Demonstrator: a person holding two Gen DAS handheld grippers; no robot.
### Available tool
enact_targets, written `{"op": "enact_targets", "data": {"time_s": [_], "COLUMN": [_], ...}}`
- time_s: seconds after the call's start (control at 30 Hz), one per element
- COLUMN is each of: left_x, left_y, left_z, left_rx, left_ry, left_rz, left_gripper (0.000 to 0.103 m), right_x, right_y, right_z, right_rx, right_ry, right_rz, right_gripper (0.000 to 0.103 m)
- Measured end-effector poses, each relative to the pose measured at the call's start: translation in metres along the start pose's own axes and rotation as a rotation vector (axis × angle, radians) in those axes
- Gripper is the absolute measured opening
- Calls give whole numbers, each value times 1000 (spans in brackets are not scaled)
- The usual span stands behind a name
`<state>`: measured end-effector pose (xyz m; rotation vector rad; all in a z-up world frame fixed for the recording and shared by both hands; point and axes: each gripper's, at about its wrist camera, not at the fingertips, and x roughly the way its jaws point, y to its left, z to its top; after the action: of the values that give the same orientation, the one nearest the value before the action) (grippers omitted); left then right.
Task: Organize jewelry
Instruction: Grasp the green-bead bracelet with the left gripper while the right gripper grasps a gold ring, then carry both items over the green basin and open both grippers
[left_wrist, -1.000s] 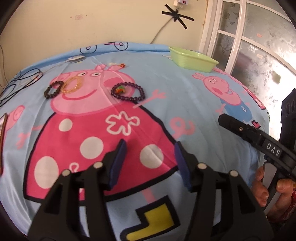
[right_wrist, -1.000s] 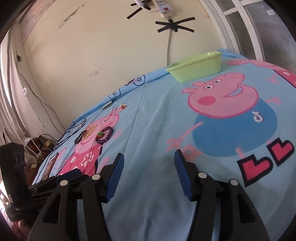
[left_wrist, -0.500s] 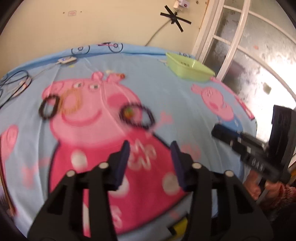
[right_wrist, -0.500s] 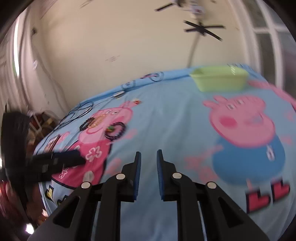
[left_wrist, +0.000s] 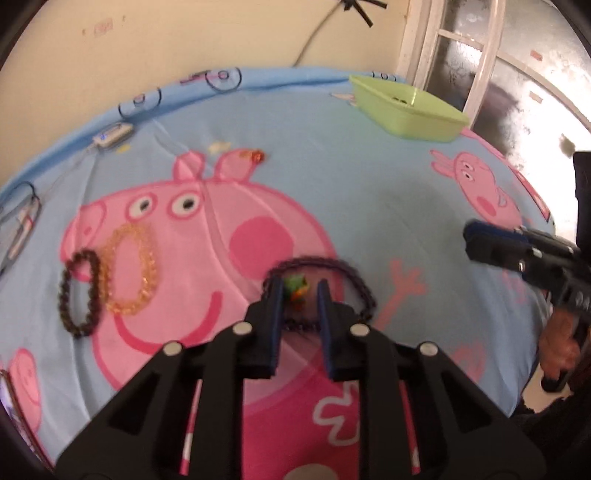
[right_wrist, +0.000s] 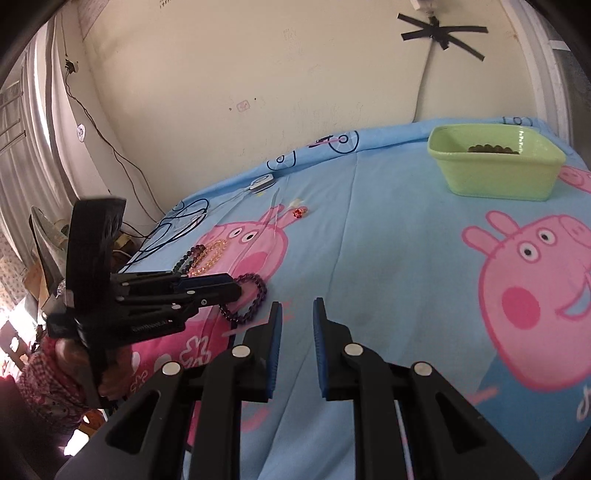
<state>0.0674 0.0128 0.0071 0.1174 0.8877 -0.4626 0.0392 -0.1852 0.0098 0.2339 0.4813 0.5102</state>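
A dark purple bead bracelet (left_wrist: 347, 273) lies on the Peppa Pig sheet, with a small green and orange charm (left_wrist: 297, 290) inside its ring. My left gripper (left_wrist: 300, 295) is low over it, jaws narrowed around the charm with a gap still showing. It also shows in the right wrist view (right_wrist: 221, 286) over the purple bracelet (right_wrist: 255, 299). An amber bracelet (left_wrist: 131, 269) and a dark brown bracelet (left_wrist: 79, 291) lie to the left. A small red item (left_wrist: 257, 156) lies farther back. My right gripper (right_wrist: 297, 317) hovers empty, jaws slightly apart. The green bin (right_wrist: 495, 166) holds dark beads.
A wall runs behind the bed, with a taped cable. Black cables (left_wrist: 22, 214) and a small white device (left_wrist: 112, 134) lie at the back left. A window frame (left_wrist: 480, 48) stands at the right. The green bin also shows at the back right in the left wrist view (left_wrist: 406, 107).
My left gripper has moved forward and down over the purple bracelet and its jaws have narrowed. My right gripper's jaws closed from wide to a narrow gap.
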Motion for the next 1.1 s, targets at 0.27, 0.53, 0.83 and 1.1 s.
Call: {"op": "enact_targets", "data": {"time_s": [0.27,0.53,0.83,1.1], "left_x": [-6,-29,-31,-19], "left_y": [13,45,33,-42], "left_z": [-3,-1,-4,2], "left_rx": [-43,-192,-174,-33], "left_ry": [-25,-138,-130,-61], "left_rz": [-50,-146,-144,-229], "left_gripper": [11,11,11,11], "right_x": [57,145,178,58], "right_y": [5,17,8,-33], "right_z": [65,107,109,35], "right_rx": [-76,-206,-212,-50], "right_ry": [139,191,266,221], "right_rz": [65,-59,-76,-5], "right_gripper": [0,0,0,0]}}
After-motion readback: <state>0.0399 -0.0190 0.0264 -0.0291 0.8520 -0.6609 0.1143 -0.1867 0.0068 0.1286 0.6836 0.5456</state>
